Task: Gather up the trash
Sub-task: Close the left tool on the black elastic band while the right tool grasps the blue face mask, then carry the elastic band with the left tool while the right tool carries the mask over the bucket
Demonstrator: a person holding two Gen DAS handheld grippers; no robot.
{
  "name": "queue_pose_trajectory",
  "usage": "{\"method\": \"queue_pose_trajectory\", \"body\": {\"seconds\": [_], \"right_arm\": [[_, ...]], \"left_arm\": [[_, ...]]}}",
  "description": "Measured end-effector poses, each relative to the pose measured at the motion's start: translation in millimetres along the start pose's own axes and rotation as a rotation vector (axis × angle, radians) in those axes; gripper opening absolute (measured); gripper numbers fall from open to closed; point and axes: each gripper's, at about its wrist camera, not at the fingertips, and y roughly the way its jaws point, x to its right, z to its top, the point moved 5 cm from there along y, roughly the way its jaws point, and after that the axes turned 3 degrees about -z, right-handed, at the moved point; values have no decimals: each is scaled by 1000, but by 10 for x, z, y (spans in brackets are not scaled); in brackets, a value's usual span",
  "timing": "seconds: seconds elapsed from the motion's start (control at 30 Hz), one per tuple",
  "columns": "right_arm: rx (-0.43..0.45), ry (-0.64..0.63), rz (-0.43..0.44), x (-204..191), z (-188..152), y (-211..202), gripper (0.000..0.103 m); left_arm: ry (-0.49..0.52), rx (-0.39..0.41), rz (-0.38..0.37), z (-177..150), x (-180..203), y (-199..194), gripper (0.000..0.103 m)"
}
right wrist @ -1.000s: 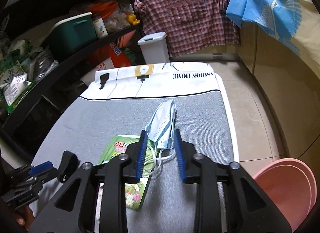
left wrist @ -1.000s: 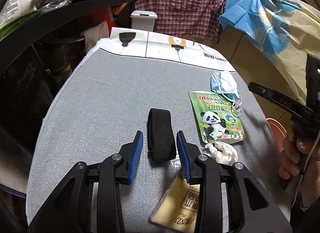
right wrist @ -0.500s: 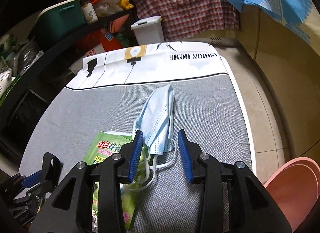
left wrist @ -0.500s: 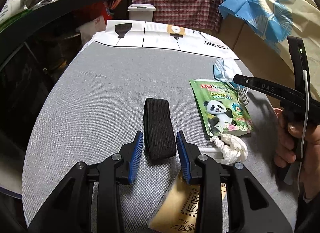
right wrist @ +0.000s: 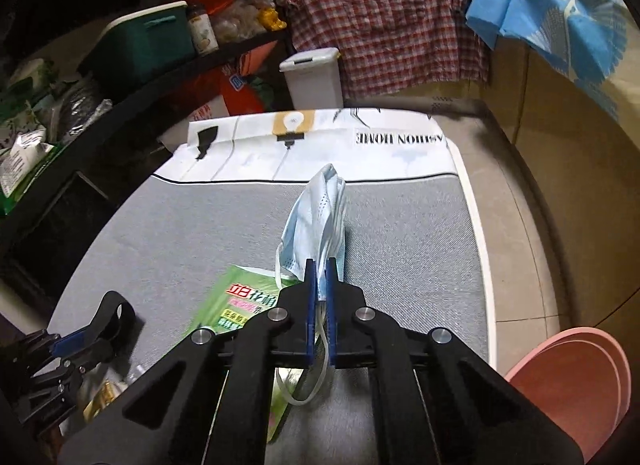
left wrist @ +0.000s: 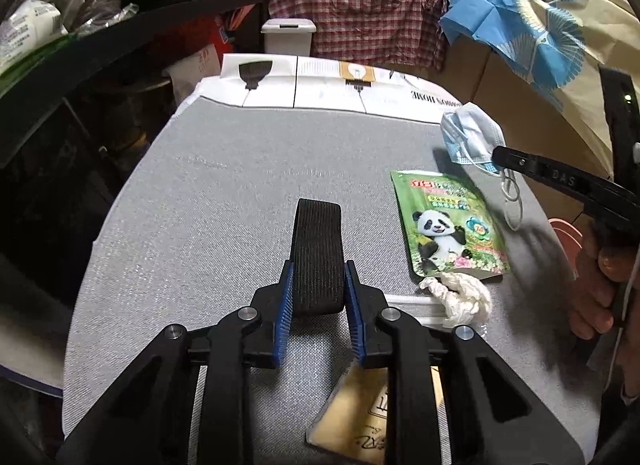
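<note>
The grey worktop (left wrist: 208, 201) carries the litter spread out flat, each piece apart enough to be taken singly. At its right edge a pink bin (right wrist: 576, 381) stands on the floor, probably where the trash goes (only its rim shows, so what is inside cannot be told). The green panda packet (left wrist: 444, 221) lies face up near that side, untouched. The black elastic band (left wrist: 318, 257) lies lengthwise between the blue pads of the left hand-held gripper (left wrist: 319, 285), which is pressed against its two edges, likely so it lifts as one loop. The right hand-held gripper (right wrist: 318, 281) pinches the blue face mask (right wrist: 316, 217) by its lower end, its ear loops dangling beneath. A crumpled white tissue (left wrist: 460, 299) sits beside the packet. A tan sachet (left wrist: 360, 421) is mostly hidden under the left fingers.
</note>
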Motion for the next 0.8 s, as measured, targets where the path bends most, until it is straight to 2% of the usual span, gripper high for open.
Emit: {"method": "queue_pose_trajectory", "body": {"seconds": [0.27, 0.57, 0.8], "right_arm": [[60, -16, -10, -34, 63, -567, 5], [114, -34, -61, -15, -40, -1261, 5], [155, -17, -83, 97, -141, -1780, 5]], "left_arm": [[-3, 54, -12, 56, 122, -299, 24], [12, 80, -48, -24, 313, -583, 24], [35, 120, -82, 61, 629, -780, 24]]}}
